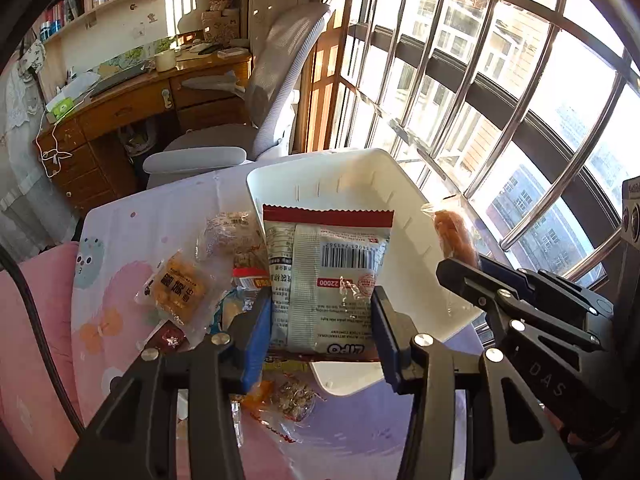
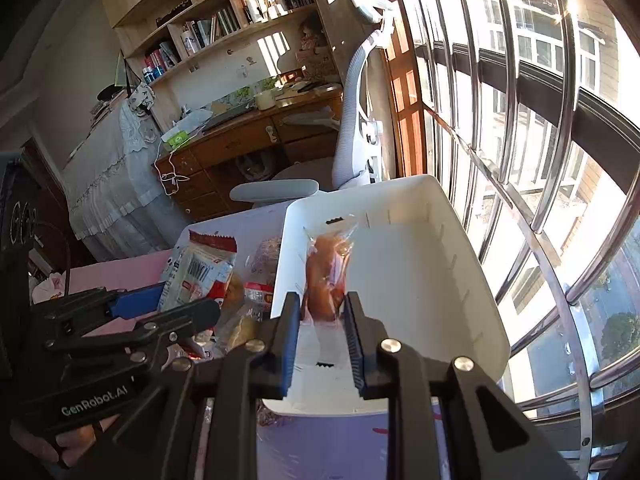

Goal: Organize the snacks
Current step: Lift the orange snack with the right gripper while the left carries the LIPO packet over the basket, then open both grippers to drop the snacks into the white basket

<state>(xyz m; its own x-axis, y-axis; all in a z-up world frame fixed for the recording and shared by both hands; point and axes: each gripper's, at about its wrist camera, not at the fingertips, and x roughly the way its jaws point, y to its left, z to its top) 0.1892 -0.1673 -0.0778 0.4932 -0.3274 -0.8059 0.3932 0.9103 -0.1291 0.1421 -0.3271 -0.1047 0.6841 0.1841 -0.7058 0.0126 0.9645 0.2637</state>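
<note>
My left gripper (image 1: 320, 312) is shut on a white snack packet with a red top band and barcode (image 1: 326, 276), held upright over the left rim of the white bin (image 1: 352, 176). My right gripper (image 2: 322, 320) is shut on a clear packet with an orange snack (image 2: 326, 276), held over the inside of the white bin (image 2: 420, 280). The right gripper shows at the right of the left wrist view (image 1: 464, 268), and the left gripper at the left of the right wrist view (image 2: 172, 304). Several loose snack packets (image 1: 180, 288) lie on the table left of the bin.
The table has a pastel patterned cloth (image 1: 120, 240). A grey office chair (image 1: 248, 132) and a wooden desk (image 1: 132, 108) stand behind it. A barred window (image 1: 500, 80) runs along the right side. A pink cushion (image 1: 28, 340) lies at the left.
</note>
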